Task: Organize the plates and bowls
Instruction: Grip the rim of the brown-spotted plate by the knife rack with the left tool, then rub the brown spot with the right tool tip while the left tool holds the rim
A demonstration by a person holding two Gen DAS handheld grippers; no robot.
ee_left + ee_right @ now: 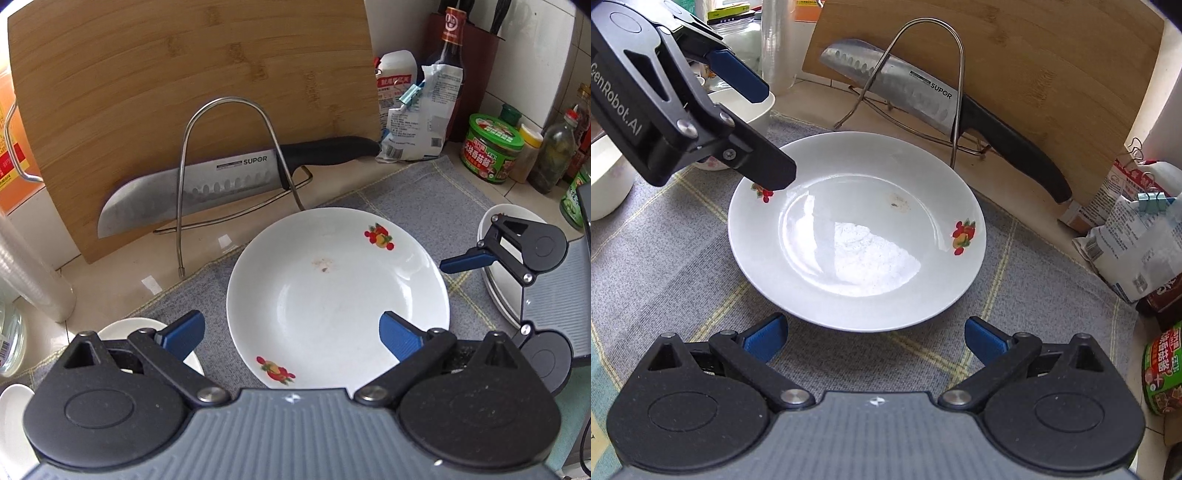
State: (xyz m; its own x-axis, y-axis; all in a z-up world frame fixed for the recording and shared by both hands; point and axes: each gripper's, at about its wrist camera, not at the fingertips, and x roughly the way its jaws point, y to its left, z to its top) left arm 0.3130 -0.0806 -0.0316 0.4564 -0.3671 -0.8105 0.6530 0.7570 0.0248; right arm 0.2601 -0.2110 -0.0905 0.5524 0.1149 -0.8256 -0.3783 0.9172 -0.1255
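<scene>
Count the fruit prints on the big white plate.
2. On the plate, one print sits on the rim toward the salt bag side; the other print is on the opposite rim, partly hidden under the left gripper. More are unlikely, since the remaining rim shows bare.

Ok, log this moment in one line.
plate: flat on cloth, ungrasped | left claw: open, over plate's rim | right claw: open, at near rim

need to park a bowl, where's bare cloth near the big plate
Bare grey checked cloth lies between the white fruit-print plate and the right tongs. Crowded behind: wire rack with steel knife, and packets to the right.
</scene>
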